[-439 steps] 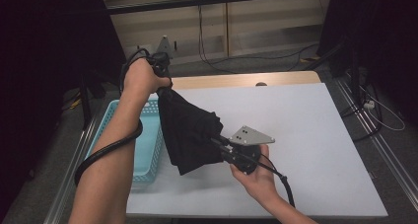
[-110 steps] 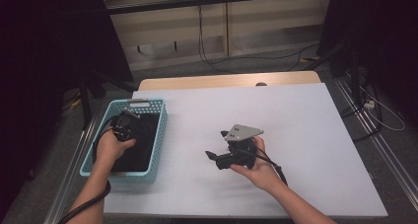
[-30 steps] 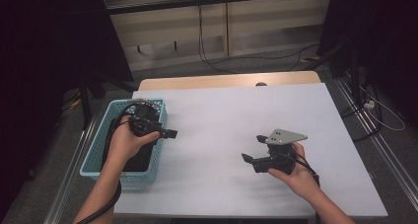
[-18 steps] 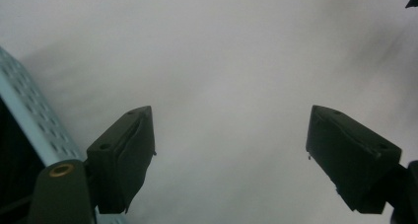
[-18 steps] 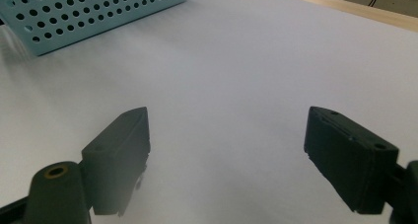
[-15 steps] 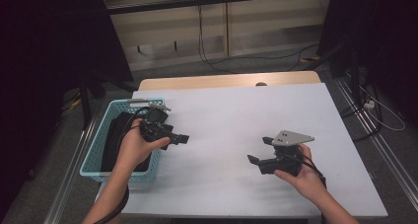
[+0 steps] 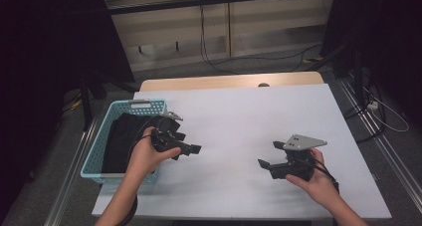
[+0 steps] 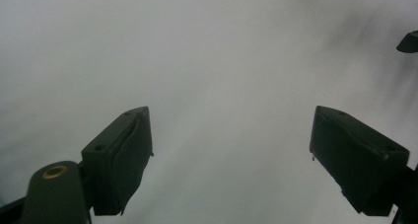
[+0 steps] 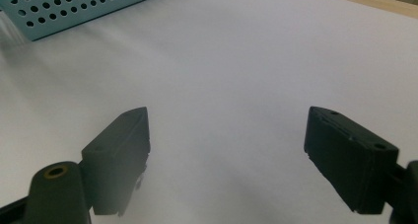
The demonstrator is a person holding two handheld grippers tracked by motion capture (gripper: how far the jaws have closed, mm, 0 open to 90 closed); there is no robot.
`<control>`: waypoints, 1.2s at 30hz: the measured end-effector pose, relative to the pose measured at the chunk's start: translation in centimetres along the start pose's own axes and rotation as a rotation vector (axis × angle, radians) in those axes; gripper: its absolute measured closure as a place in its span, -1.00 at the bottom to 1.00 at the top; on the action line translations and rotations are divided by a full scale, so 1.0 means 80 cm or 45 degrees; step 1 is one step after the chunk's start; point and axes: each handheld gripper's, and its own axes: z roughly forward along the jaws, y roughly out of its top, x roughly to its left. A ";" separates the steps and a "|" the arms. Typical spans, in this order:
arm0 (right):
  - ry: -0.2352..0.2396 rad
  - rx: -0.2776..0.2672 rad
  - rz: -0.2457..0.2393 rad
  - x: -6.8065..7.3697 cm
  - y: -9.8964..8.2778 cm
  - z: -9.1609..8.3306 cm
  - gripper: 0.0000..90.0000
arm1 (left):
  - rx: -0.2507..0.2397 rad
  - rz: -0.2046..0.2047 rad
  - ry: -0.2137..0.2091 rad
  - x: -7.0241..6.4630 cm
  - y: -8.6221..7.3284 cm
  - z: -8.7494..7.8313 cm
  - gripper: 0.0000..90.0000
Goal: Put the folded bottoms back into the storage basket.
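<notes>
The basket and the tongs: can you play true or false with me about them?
1. The black cloth lies in the blue basket. True.
2. The basket sits at the table's right edge. False: it sits at the left edge.
3. The left tongs grip the cloth. False: they are open and hold nothing, over the white table.
4. The right tongs are open and hold nothing. True.
5. Both tongs point at each other across the table. True.
</notes>
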 end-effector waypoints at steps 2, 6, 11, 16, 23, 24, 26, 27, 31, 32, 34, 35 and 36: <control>-0.001 0.006 0.000 -0.001 -0.002 -0.003 -0.62 | -0.004 -0.004 -0.007 -0.001 -0.004 0.004 -0.65; -0.007 0.012 0.001 -0.003 -0.006 -0.007 -0.62 | -0.010 -0.006 -0.018 -0.002 -0.012 0.009 -0.66; -0.009 0.025 0.003 -0.005 -0.012 -0.010 -0.62 | -0.011 0.000 -0.034 -0.002 -0.024 0.015 -0.67; -0.007 0.035 0.002 -0.007 -0.016 -0.013 -0.62 | -0.011 -0.005 -0.049 0.000 -0.036 0.019 -0.69; -0.010 0.050 0.005 -0.009 -0.022 -0.019 -0.64 | -0.020 -0.002 -0.044 0.001 -0.050 0.020 -0.71; -0.010 0.052 0.008 -0.009 -0.022 -0.020 -0.64 | -0.025 -0.004 -0.048 0.000 -0.052 0.020 -0.71; -0.015 0.050 0.010 -0.010 -0.024 -0.021 -0.64 | -0.032 0.001 -0.053 0.000 -0.055 0.020 -0.71; -0.015 0.053 0.012 -0.011 -0.025 -0.022 -0.64 | -0.039 0.002 -0.051 0.000 -0.057 0.020 -0.71; -0.021 0.066 0.013 -0.012 -0.029 -0.026 -0.64 | -0.060 0.008 -0.058 -0.001 -0.062 0.018 -0.71; -0.022 0.067 0.012 -0.013 -0.030 -0.026 -0.64 | -0.066 0.013 -0.057 -0.001 -0.063 0.018 -0.71; -0.022 0.074 0.018 -0.013 -0.032 -0.028 -0.64 | -0.077 0.022 -0.059 -0.001 -0.065 0.017 -0.71; -0.024 0.079 0.016 -0.014 -0.033 -0.029 -0.64 | -0.082 0.018 -0.060 -0.001 -0.066 0.017 -0.71; -0.024 0.083 0.018 -0.015 -0.034 -0.031 -0.64 | -0.081 0.022 -0.059 -0.001 -0.067 0.017 -0.71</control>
